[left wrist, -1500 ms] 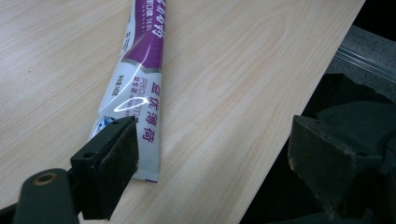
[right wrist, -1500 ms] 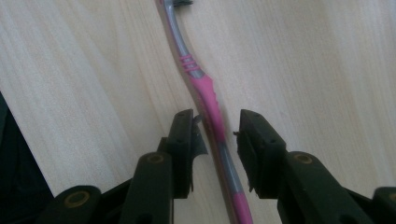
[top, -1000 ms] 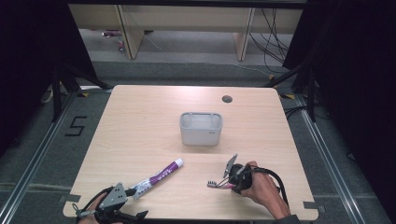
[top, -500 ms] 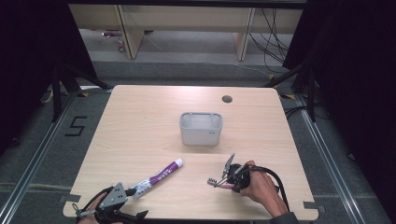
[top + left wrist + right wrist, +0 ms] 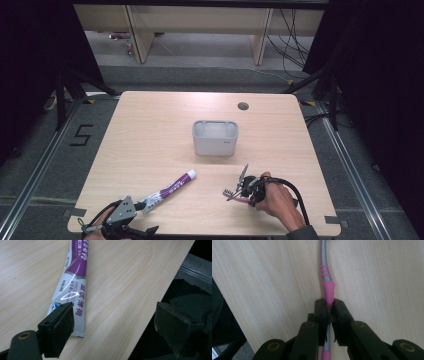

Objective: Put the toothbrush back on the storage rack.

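A toothbrush point(image 5: 327, 287) with a pink and grey handle lies on the wooden table point(image 5: 150, 125) near its front right. My right gripper point(image 5: 329, 303) is shut on the pink part of the handle, and the bristled head point(image 5: 228, 192) sticks out to the left of the gripper point(image 5: 245, 192). A purple and white toothpaste tube point(image 5: 170, 187) lies slanted at the front left. My left gripper point(image 5: 113, 307) stands open at the tube's flat end point(image 5: 75, 280). One pad sits just above that end; the other hangs past the table's edge.
A pale grey holder point(image 5: 215, 137) with compartments stands at the table's middle. A round cable hole point(image 5: 243, 106) lies near the far edge. Dark floor and metal rails surround the table, with shelving behind it.
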`<state>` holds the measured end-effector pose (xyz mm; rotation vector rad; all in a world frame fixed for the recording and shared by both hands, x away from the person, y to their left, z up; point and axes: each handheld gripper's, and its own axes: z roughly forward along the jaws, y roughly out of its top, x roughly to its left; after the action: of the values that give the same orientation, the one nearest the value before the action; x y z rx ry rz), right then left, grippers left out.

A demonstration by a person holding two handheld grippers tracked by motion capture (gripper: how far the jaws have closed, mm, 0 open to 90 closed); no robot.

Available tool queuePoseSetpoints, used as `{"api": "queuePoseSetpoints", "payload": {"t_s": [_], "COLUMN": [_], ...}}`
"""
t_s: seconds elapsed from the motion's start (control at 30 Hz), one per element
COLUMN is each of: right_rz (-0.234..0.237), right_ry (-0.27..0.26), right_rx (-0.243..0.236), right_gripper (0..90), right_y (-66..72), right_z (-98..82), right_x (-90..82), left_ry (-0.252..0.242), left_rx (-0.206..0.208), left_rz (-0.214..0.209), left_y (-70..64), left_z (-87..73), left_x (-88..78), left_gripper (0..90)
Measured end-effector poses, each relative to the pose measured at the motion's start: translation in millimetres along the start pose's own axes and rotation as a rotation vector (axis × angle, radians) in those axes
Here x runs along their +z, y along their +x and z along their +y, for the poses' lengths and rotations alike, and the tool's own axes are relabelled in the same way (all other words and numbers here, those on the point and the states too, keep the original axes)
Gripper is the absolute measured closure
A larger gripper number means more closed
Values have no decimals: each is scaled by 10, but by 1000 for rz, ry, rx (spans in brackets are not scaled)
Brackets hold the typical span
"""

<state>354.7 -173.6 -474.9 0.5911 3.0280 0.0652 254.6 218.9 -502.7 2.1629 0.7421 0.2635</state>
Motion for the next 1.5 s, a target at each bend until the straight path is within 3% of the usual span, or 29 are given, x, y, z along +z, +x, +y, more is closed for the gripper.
{"api": "queuePoseSetpoints", "payload": {"t_s": [0.07,0.3,0.33,0.4,0.43,0.47,0.5,0.57,0.6,0.67,0.7,0.73,0.77,0.8,0.83,0.93,0.97,1.1,1.17,1.2,1.3,1.33,1.37,1.5], "right_rz": [2,3,-2,-6,-7,-32,-29,-39,-33,-40,-44,-42,-45,-43,-48,-61,-65,-68,-69,-76,-78,-99,-90,-93], "right_ry": [-1,10,10,-9,-19,-24,-38,-72,-81,-117,-132,-130,-158,-169,-177,-268,-284,-353,-384,-408,-455,-467,-490,-531], "right_rx": [-18,-18,0,-17,0,1,18,-6,14,7,15,45,21,12,42,69,53,61,88,75,102,115,95,115], "right_gripper": [826,829,829,829,829,830,830,830,830,830,829,829,830,830,830,830,830,830,830,830,830,829,830,830], "right_y": [-10,-7,6,-5,3,12,11,-20,-11,-26,-31,-32,-59,-65,-64,-64,-77,-95,-92,-106,-114,-118,-133,-151], "right_z": [3,7,2,-7,-14,-14,-28,-51,-59,-81,-93,-108,-119,-123,-140,-169,-172,-200,-215,-216,-235,-236,-237,-242], "right_x": [3,1,-5,-28,-43,-82,-113,-174,-200,-252,-274,-301,-312,-319,-338,-370,-372,-425,-459,-468,-516,-526,-530,-555], "left_ry": [0,1,3,-10,5,-1,3,-9,-9,14,-11,-11,-11,-10,13,-11,-10,-16,-13,2,-17,1,1,-15], "left_rx": [1,1,2,-18,4,-2,2,-13,-13,16,-14,-14,-14,-12,15,-18,-21,-19,-15,3,-20,3,2,-20], "left_rz": [-5,-10,-6,-5,-5,-9,-10,-7,-7,-1,-5,-4,-5,-5,-1,-3,-3,-3,-1,2,-3,2,2,-9], "left_y": [-5,-6,0,-10,1,-7,-5,-10,-11,9,-10,-7,-8,-10,8,-9,-10,-6,-5,7,-7,7,6,0], "left_z": [-1,-2,-1,-3,-2,-3,-2,0,-1,0,-2,0,0,-1,0,-1,-2,2,0,1,2,3,1,2], "left_x": [-1,0,-1,7,-1,1,-2,8,7,-7,7,5,6,6,-6,6,7,3,2,-6,2,-6,-5,1], "left_gripper": [157,157,157,157,157,157,157,157,157,157,157,157,157,157,157,157,157,157,157,157,157,157,157,157]}}
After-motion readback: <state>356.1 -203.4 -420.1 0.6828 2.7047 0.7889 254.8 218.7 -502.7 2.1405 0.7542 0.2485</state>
